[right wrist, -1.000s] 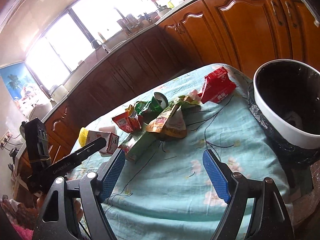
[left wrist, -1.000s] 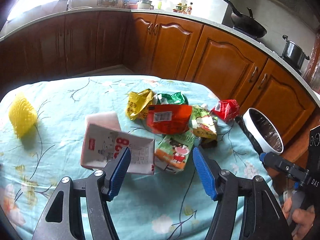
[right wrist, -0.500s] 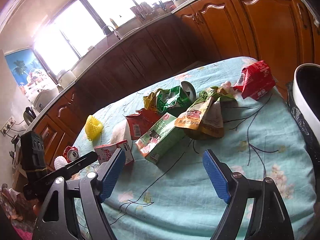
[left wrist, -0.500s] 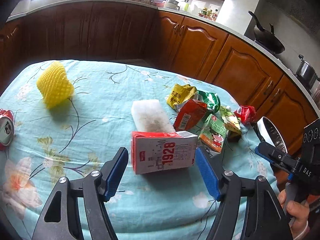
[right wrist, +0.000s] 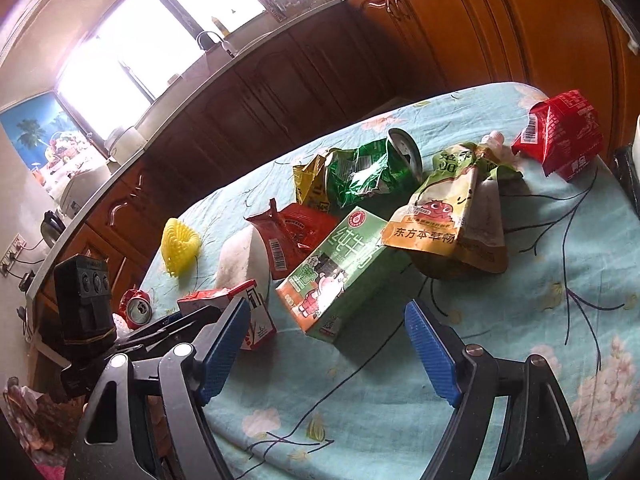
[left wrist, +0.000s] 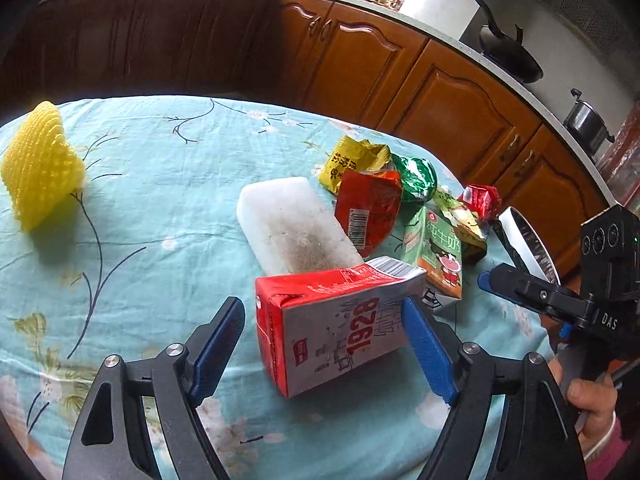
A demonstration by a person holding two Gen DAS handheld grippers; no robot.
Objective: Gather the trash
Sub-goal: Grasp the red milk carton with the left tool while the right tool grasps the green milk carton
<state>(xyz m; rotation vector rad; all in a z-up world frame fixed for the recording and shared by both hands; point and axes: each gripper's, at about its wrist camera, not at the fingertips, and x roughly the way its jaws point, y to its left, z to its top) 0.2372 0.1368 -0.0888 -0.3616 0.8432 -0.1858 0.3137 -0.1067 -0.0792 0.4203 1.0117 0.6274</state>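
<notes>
Carton [left wrist: 340, 320] between left gripper [left wrist: 324, 344] fingers | just opening, ungripped | right gripper [right wrist: 328, 344] fingers wide, empty

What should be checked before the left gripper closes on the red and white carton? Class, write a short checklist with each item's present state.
1. Red and white carton lies between the left gripper's fingers: ok.
2. Jaws wide enough: ok; they have just been opening, and a gap shows beside the left finger.
3. Right finger clear of the carton: cannot tell; it looks very close or touching.
4. White foam block clear of the grip: ok; it lies behind the carton, outside the fingers.
5. Right gripper out of the way: ok; open, empty, near the green milk carton.
6. Bin reachable: cannot tell.
</notes>
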